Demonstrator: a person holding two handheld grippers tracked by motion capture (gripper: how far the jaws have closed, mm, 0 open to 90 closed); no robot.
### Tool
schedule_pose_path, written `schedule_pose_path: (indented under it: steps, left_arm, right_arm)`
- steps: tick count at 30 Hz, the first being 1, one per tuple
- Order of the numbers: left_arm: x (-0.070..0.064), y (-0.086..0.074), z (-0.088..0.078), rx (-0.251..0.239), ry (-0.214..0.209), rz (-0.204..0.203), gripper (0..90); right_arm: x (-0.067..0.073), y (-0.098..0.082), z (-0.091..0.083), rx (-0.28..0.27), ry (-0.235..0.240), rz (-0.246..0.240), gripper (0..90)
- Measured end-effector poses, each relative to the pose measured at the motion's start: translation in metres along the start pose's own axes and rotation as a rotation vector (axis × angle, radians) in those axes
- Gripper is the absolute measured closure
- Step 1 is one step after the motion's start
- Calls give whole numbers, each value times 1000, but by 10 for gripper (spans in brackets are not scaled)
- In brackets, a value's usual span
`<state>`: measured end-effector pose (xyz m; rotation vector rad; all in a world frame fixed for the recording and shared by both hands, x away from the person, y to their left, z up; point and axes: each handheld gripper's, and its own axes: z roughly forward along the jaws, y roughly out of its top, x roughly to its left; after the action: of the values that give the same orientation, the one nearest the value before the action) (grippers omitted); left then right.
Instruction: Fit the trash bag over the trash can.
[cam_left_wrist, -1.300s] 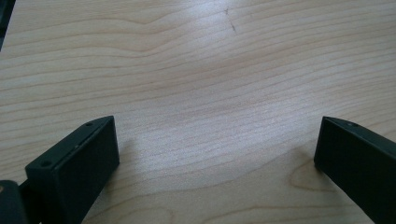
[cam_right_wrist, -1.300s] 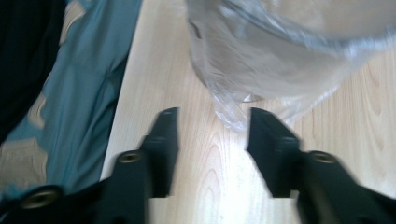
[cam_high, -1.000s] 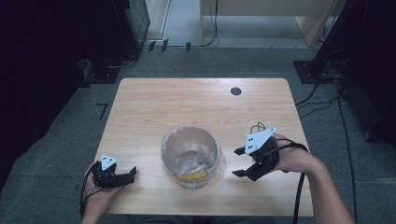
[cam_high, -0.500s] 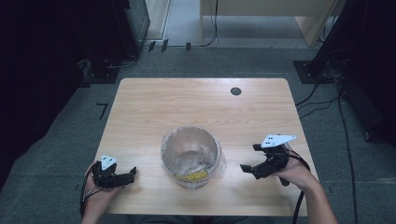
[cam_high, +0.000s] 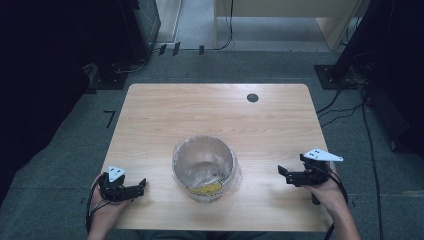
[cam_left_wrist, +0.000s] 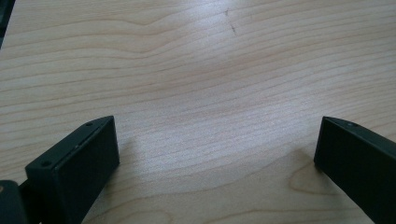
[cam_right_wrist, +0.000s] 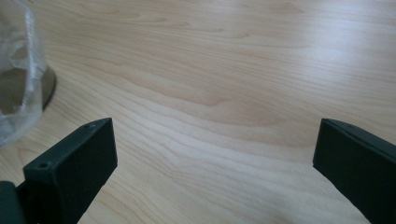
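Observation:
A round bowl (cam_high: 204, 159) lined with clear plastic stands near the front middle of the wooden table (cam_high: 200, 115), with something yellow (cam_high: 207, 188) at its bottom. My left gripper (cam_high: 141, 186) rests low at the front left, pointing toward the bowl, open over bare wood (cam_left_wrist: 217, 135). To the right of the bowl my right gripper (cam_high: 284, 176) also points at it from a short way off. Its jaws have just been opening and stand wide with nothing between them (cam_right_wrist: 215, 135). The plastic lining (cam_right_wrist: 18, 70) shows at the left edge of the right gripper view.
A small dark round hole (cam_high: 252, 97) sits in the table's far right part. Dark equipment stands (cam_high: 120, 70) and cables (cam_high: 350, 105) lie on the grey carpet around the table. Bare wood stretches behind the bowl.
My right gripper has come down and drawn back to the right, away from the bowl's rim, toward the table's front right. The left gripper and the bowl have stayed put.

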<state>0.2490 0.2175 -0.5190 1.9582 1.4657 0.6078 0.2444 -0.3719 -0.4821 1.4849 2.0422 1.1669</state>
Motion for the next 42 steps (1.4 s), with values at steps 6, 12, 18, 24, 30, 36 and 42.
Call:
schedule_pose_path:
  steps: [6, 12, 18, 24, 30, 36, 42]
  left_arm:
    - [0, 0, 0, 0, 1, 0, 0]
    - [0, 0, 0, 0, 1, 0, 0]
    - [0, 0, 0, 0, 2, 0, 0]
    - [0, 0, 0, -1, 2, -2, 0]
    - [0, 0, 0, -1, 2, -3, 0]
    - [0, 0, 0, -2, 3, -4, 0]
    - [0, 0, 0, -2, 3, -4, 0]
  right_arm:
    - [-9, -16, -9, -1, -87, 36, 0]
    - [-19, -33, -18, 25, -118, 73, 0]
    - [-26, -48, -27, 36, -157, 92, 0]
    - [-28, -61, -33, 64, -198, 75, 0]
    - [-32, -71, -38, 88, -219, 70, 0]
    - [-36, -79, -45, 98, -240, 75, 0]
    - [-39, -85, -52, 84, -255, 91, 0]
